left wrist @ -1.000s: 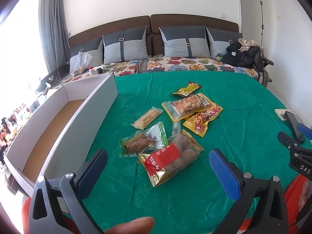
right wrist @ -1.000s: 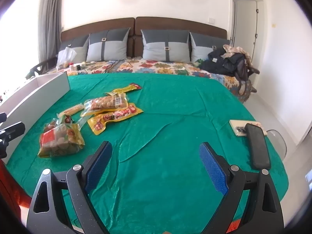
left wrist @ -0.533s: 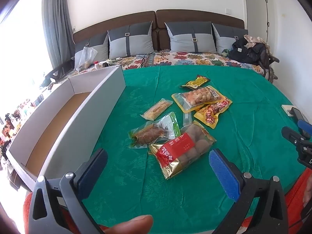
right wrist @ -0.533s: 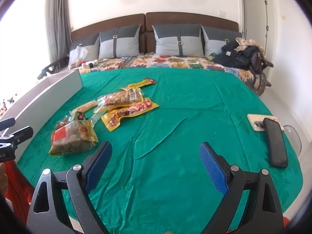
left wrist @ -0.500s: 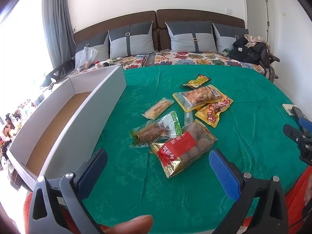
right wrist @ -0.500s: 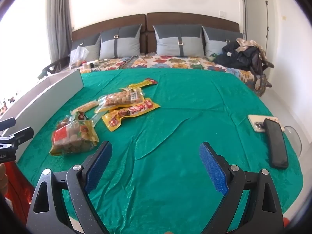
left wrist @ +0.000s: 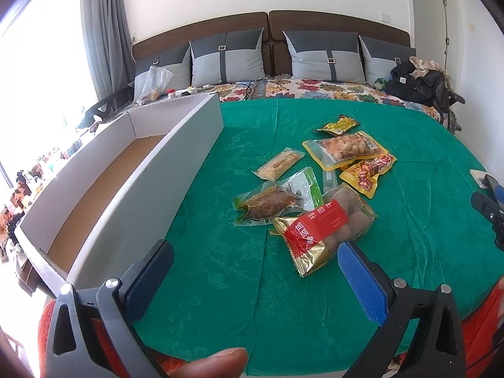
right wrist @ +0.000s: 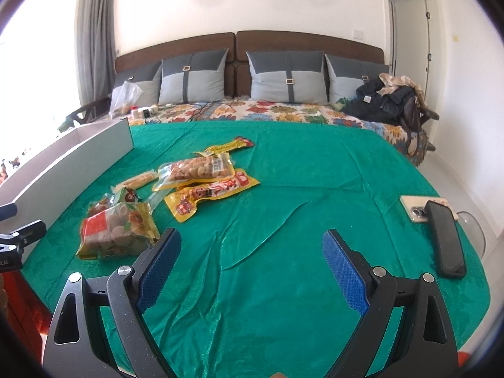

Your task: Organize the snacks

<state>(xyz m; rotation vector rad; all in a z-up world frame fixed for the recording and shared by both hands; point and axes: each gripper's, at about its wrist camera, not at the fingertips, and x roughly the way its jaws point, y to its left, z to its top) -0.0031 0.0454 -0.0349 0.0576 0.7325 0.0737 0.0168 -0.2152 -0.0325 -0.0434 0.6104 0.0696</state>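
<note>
Nearest the wide-open left gripper [left wrist: 255, 267], the red-and-gold snack pouch [left wrist: 324, 225] lies ahead-right, angled away rightward; the right gripper [right wrist: 251, 255], also agape, sits farther.

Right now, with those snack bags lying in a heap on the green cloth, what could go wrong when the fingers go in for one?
The red and gold bag lies over the clear fish packet, so lifting one may drag the other. The green cloth is wrinkled and might get pinched along with a flat bag. The box has a tall wall, and a low carry could hit it.
</note>
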